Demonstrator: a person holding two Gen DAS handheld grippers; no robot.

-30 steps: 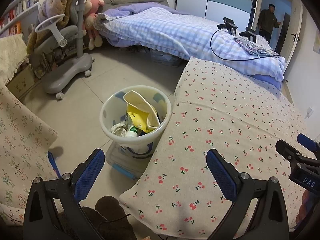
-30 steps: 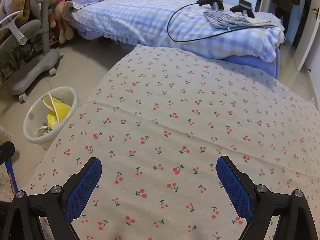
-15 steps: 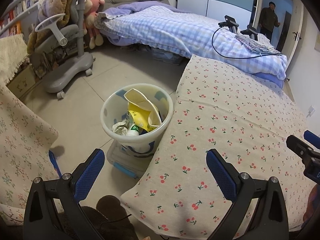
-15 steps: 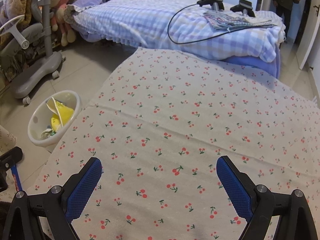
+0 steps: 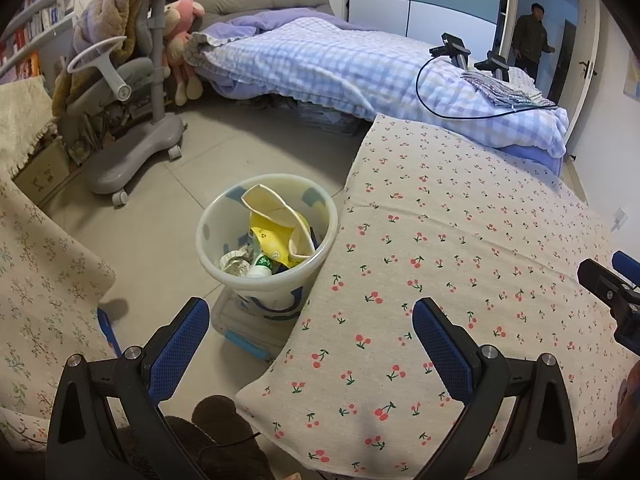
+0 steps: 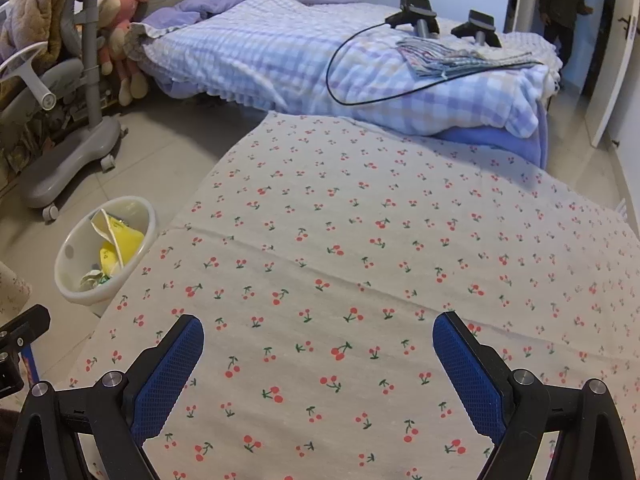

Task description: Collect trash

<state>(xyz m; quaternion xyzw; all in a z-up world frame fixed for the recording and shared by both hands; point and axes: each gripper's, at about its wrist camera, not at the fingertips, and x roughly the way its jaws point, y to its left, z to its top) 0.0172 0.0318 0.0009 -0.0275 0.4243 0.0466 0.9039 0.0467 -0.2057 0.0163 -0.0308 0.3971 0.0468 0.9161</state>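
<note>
The trash bin (image 5: 266, 240) stands on the tiled floor (image 5: 168, 200), pressed against the left edge of the worktop (image 5: 460, 248), which is covered with a cherry-print cloth. The bin is white and translucent, and it holds a crumpled yellow and cream paper bag (image 5: 280, 228), a ball of foil (image 5: 234, 262) and a small green-topped bottle (image 5: 260, 266). Under the bin lies a clear plastic box (image 5: 240, 328) with a blue latch.

The left gripper (image 5: 310, 326) hangs above the floor and the worktop's corner, its blue-padded fingers (image 5: 180, 344) spread wide with nothing between them. The right gripper (image 6: 318, 344) hovers over the cloth, its fingers (image 6: 170, 376) likewise spread wide and empty; part of it also shows at the right edge of the left wrist view.

Beyond the worktop is a bed (image 6: 320, 60) with a blue checked cover, on which lie a black cable (image 6: 340, 84), a folded cloth (image 6: 444, 60) and two more dark devices. To the left stands a grey wheeled chair (image 5: 128, 120) draped with a brown blanket, with stuffed toys (image 5: 182, 40) behind it. A person (image 5: 530, 38) stands in the far doorway.
</note>
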